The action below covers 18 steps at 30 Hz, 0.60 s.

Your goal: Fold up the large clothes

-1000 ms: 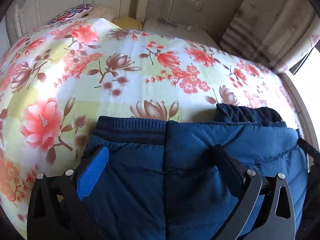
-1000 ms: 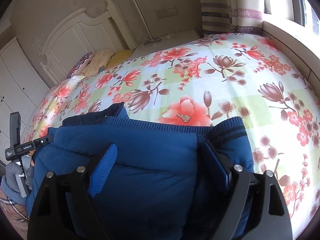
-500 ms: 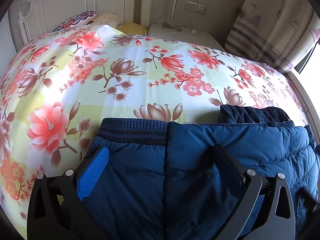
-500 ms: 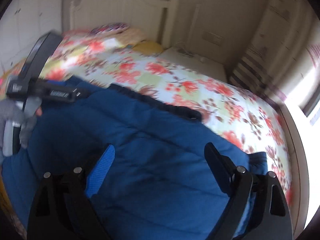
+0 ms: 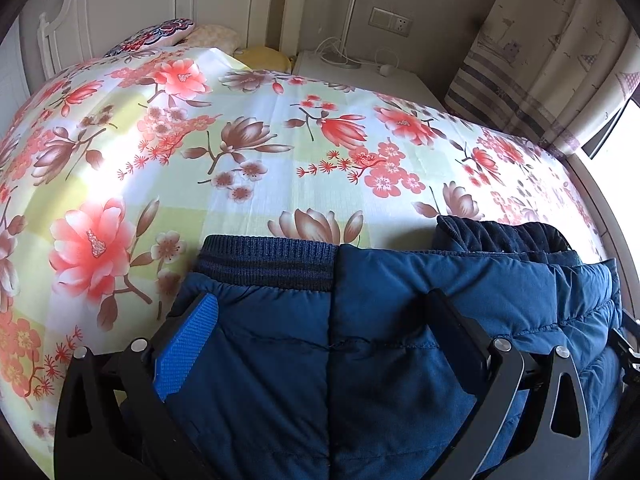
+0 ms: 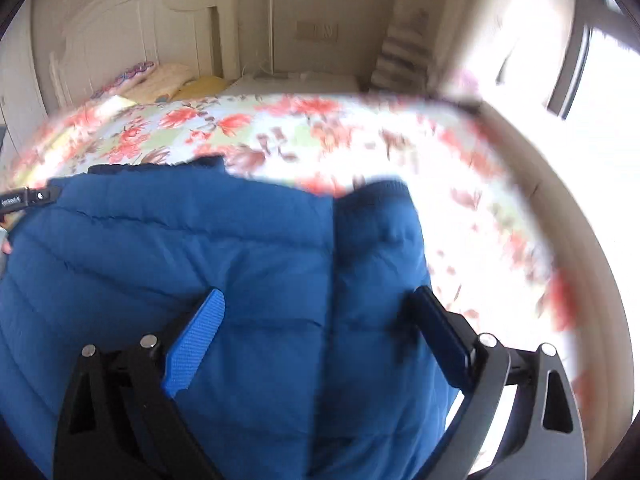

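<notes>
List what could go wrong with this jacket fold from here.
1. Both grippers, left and right, stand wide open over the jacket; its puffy padding may spring the fold apart.
2. The right wrist view is motion-blurred, so a fast sweep could drag the jacket askew.
3. The collar is bunched and may stay lumpy.

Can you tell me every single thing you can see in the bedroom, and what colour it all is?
puffy jacket: one, blue with dark ribbed trim, lying on the bed's near edge
bedsheet: one, pale with red and brown flowers, covering the bed
pillows: about three, patterned, cream and yellow, at the headboard
headboard: one, white, behind the pillows
nightstand: one, white, beside the bed, with white cables on it
wall socket: one, cream, above the nightstand
curtain: one, striped beige, by the window
left gripper: black, blue pad, open over the jacket
right gripper: same colours, open over the jacket
</notes>
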Each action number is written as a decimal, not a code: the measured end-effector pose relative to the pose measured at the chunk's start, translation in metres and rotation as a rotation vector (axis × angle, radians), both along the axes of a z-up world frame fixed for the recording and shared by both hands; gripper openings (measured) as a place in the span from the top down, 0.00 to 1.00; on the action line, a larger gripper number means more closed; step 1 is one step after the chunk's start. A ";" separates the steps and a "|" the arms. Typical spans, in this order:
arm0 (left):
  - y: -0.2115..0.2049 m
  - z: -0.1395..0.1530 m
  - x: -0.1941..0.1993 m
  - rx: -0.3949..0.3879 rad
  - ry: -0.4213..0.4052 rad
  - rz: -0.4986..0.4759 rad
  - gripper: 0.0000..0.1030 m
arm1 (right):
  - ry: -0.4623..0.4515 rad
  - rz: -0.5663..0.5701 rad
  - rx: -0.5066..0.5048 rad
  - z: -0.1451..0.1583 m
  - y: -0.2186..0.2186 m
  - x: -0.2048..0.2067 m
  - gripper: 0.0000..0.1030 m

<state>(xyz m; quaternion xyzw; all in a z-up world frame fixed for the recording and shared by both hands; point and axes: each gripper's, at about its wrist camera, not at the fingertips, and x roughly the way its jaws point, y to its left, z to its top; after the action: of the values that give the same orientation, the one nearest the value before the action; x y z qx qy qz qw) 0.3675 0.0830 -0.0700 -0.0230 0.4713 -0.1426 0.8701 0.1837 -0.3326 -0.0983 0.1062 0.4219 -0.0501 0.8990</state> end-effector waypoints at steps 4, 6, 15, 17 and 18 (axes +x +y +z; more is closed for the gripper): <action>0.000 0.001 0.000 0.007 -0.004 0.006 0.04 | 0.028 -0.005 -0.044 -0.005 0.006 0.012 0.06; 0.000 0.001 0.000 0.009 -0.002 0.011 0.04 | 0.027 -0.004 -0.024 -0.005 0.005 0.014 0.06; -0.019 0.075 -0.098 0.048 -0.278 -0.032 0.04 | -0.142 0.139 -0.138 0.059 0.065 -0.036 0.06; -0.044 0.079 -0.130 0.117 -0.335 -0.115 0.04 | -0.139 0.246 -0.178 0.062 0.099 -0.038 0.06; -0.058 0.072 -0.143 0.157 -0.341 -0.158 0.04 | -0.110 0.304 -0.205 0.055 0.119 -0.037 0.06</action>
<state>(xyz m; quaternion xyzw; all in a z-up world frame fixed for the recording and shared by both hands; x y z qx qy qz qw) 0.2243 0.0251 0.0024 0.1065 0.3270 -0.1749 0.9226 0.1467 -0.2138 -0.0429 -0.0486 0.3759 0.0496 0.9241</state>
